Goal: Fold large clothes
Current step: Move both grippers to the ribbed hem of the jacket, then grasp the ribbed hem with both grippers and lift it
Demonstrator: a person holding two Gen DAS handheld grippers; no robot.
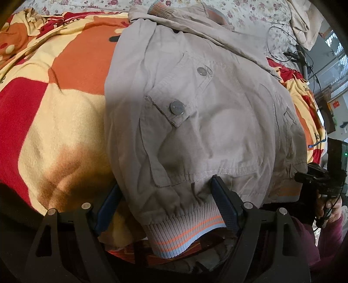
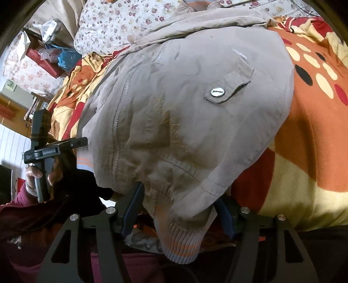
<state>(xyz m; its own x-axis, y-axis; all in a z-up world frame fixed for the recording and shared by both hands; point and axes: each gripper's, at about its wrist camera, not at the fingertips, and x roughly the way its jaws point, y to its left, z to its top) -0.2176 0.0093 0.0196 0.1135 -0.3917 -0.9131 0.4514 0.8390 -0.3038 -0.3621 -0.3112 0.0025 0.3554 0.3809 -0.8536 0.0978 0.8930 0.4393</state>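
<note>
In the left wrist view, a beige jacket (image 1: pixel 206 122) lay spread front-up on a blanket (image 1: pixel 54 104) of red, orange and cream patches, with a floral sheet (image 1: pixel 91 6) beyond it at the top. Its ribbed hem (image 1: pixel 180 226), striped orange and pale blue, hung over the near edge of the bed. The left gripper (image 1: pixel 165 206) stood wide, its blue-padded fingers (image 1: pixel 226 206) on either side of that hem; the right-hand pad touched the cloth, while the left-hand one sat beside the fold, and whether they pinched it could not be told. Two metal snaps (image 1: pixel 177 108) showed on the pocket flaps. At the right edge, a hand (image 1: pixel 330 209) in a maroon sleeve gripped the other tool.

In the right wrist view, the same jacket (image 2: pixel 184 113) filled the middle, its zipper (image 2: pixel 121 113) running down the left part and one snap (image 2: pixel 217 92) on a flap. The right gripper (image 2: pixel 180 209) straddled the hem (image 2: pixel 184 241), which draped between and over its fingers (image 2: pixel 132 209); the jaws stood fairly wide, and a firm grip could not be confirmed. The left gripper's handle (image 2: pixel 41 152), held by a hand (image 2: pixel 34 174), appeared at the left.
</note>
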